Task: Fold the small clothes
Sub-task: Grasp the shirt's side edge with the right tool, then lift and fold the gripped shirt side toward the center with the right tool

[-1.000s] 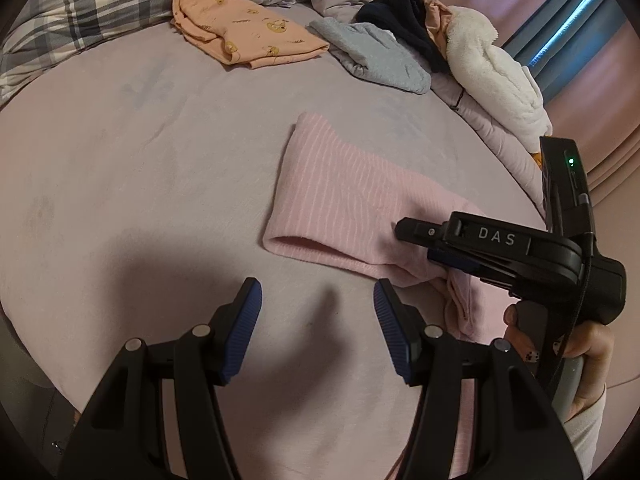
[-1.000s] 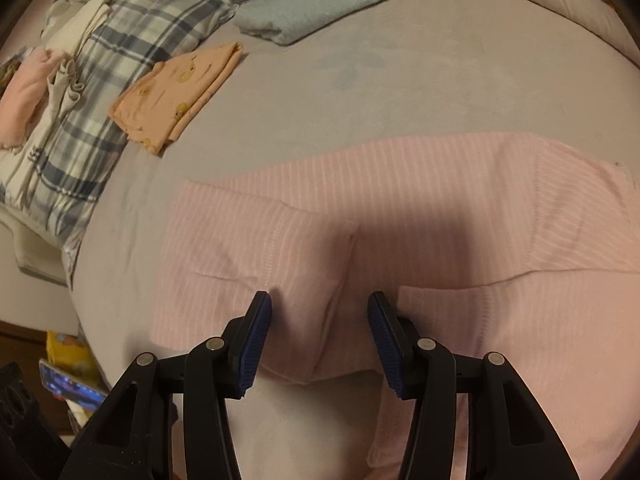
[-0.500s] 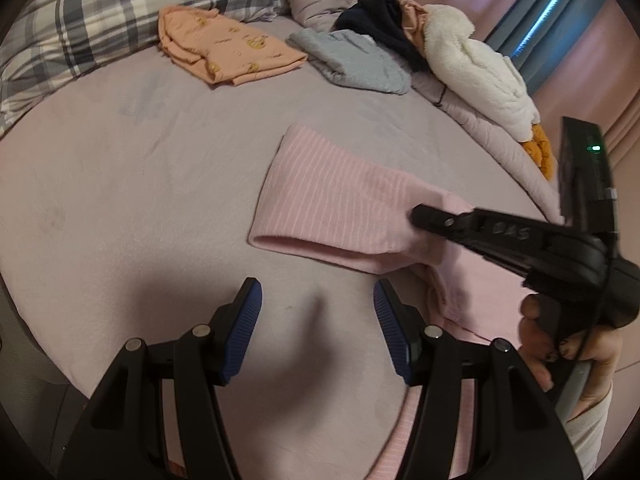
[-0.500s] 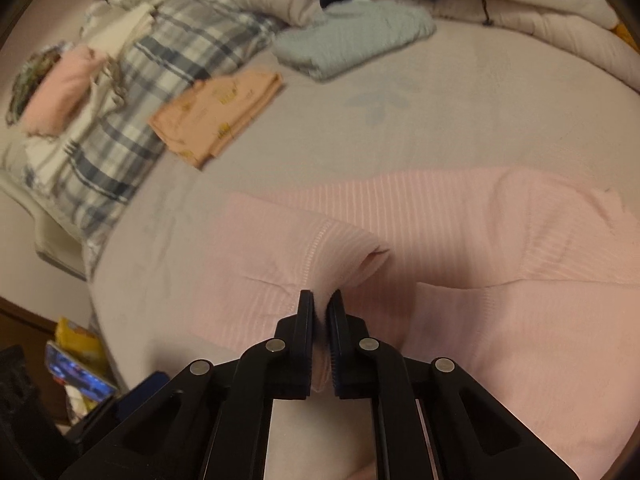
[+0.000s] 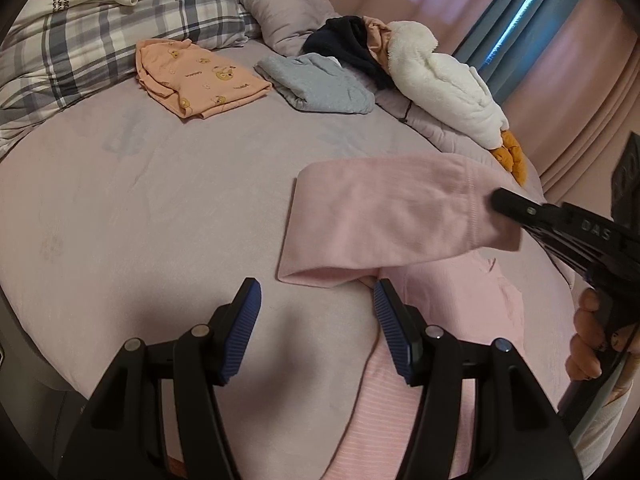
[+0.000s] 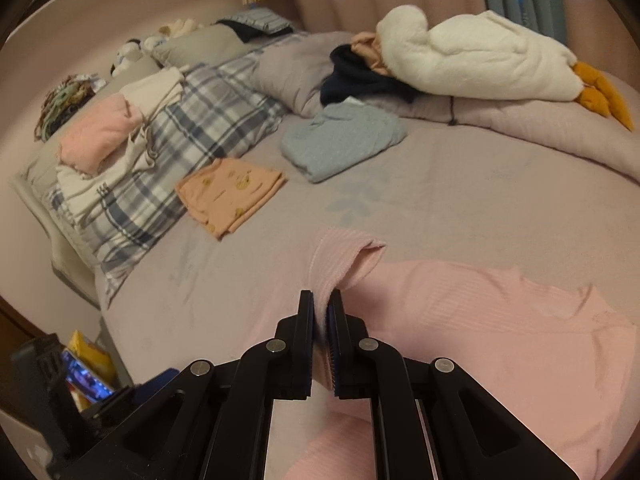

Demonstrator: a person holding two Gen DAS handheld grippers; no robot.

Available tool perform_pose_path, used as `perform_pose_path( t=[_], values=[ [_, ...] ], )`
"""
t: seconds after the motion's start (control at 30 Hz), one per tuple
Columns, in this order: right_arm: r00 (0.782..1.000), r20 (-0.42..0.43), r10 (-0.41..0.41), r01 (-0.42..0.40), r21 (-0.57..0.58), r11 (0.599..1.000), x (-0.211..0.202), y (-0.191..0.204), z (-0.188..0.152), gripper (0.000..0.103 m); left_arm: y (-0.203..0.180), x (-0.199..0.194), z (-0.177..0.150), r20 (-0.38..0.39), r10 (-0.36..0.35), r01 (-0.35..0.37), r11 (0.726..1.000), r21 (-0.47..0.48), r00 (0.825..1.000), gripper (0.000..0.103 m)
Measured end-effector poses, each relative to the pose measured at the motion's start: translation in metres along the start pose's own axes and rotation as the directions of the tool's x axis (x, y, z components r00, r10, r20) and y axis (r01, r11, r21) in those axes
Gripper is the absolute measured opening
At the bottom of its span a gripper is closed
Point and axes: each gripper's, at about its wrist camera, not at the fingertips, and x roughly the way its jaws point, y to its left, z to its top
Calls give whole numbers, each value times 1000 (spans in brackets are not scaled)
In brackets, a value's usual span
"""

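The pink garment [image 5: 384, 216] is spread on the bed [image 5: 160, 200], one sleeve lifted clear of it. The sleeve is clamped in the right gripper [image 6: 320, 312], jaws pressed together on the fabric. The left gripper [image 5: 316, 300] is held above the bed, jaws apart, nothing between them.

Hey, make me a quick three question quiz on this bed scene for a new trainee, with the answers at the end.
1. True or false: the right gripper is shut on the pink garment.
2. Which lies nearer the plaid pillow: A, the folded orange garment, or B, the folded grey-blue garment?
3. Fill in: the left gripper is ____ and holds nothing.

Key: 1 true, its pads pinch a sleeve and lift it off the bed. 2 A. 3 open.
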Motion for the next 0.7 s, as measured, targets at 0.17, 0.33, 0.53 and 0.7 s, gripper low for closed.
perform_pose_path(
  t=[0.17, 0.33, 0.53, 0.7],
  values=[
    [997, 57, -48, 47, 5, 999, -32, -10, -12, 9, -17, -5, -7, -2, -20, 20, 998, 56, 1000, 59],
    [991, 103, -81, 79, 27, 997, -64, -25, -16, 8, -34, -6, -10, -13, -51, 52, 992, 113, 999, 59],
    [978, 152, -140, 132, 62, 989, -101, -40, -15, 8, -54, -11, -5, -9, -102, 102, 983, 153, 995, 59],
    [963, 198, -182, 174, 58, 983, -121, -40, -10, 8, -63, -19, 6, 9, -125, 122, 977, 173, 992, 59]
  ],
)
